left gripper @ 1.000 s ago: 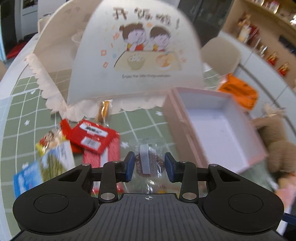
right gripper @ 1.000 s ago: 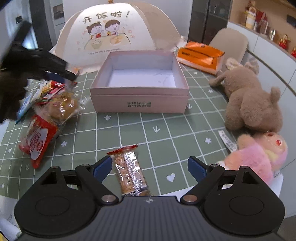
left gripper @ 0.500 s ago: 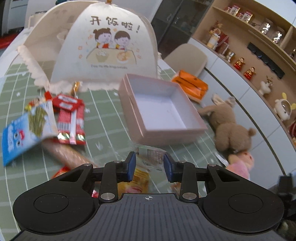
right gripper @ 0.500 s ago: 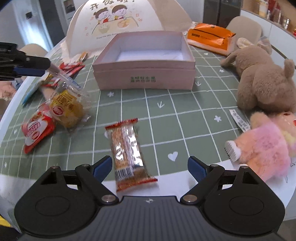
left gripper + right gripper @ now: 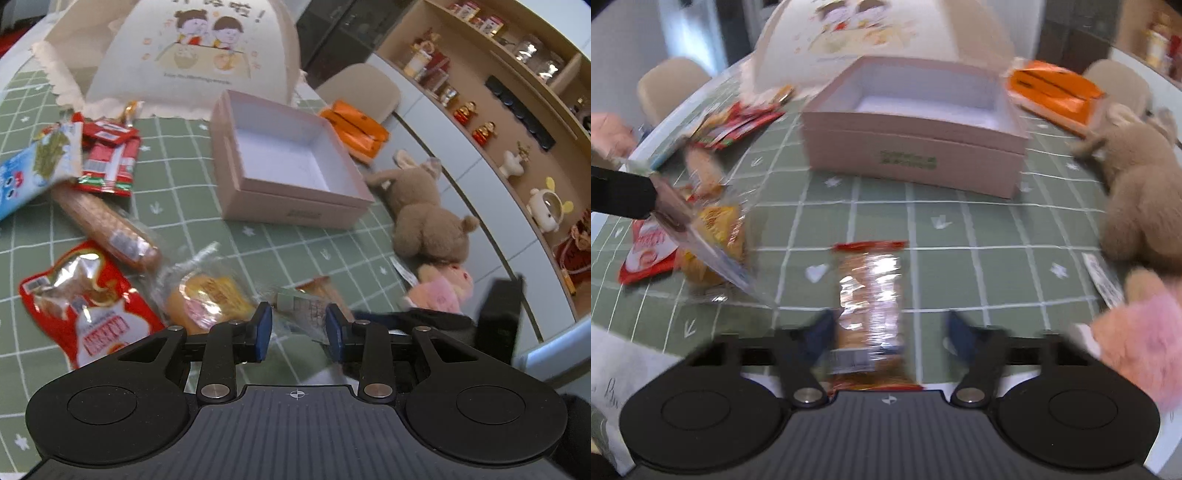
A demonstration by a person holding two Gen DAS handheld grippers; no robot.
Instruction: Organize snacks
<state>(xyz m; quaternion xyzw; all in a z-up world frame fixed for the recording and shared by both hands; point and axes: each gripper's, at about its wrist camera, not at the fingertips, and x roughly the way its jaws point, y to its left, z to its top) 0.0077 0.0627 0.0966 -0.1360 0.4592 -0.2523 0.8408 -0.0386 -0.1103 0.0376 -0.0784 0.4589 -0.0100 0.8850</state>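
My left gripper is shut on a clear snack packet and holds it above the table near the front edge. The packet also shows in the right wrist view, hanging from the left gripper. My right gripper is open, its fingers either side of an orange-brown wrapped snack bar that lies on the green checked cloth. The open pink box stands empty behind; it also shows in the right wrist view. More snacks lie at the left: a red pouch, a yellow cake packet, a sausage.
A dome food cover stands at the back. A brown plush and a pink plush lie at the right. An orange pack lies beyond the box. Red packets and a blue bag lie far left.
My left gripper has lifted the clear packet and swung right and back toward the front edge. My right gripper has moved forward and down around the snack bar, its fingers narrowing.
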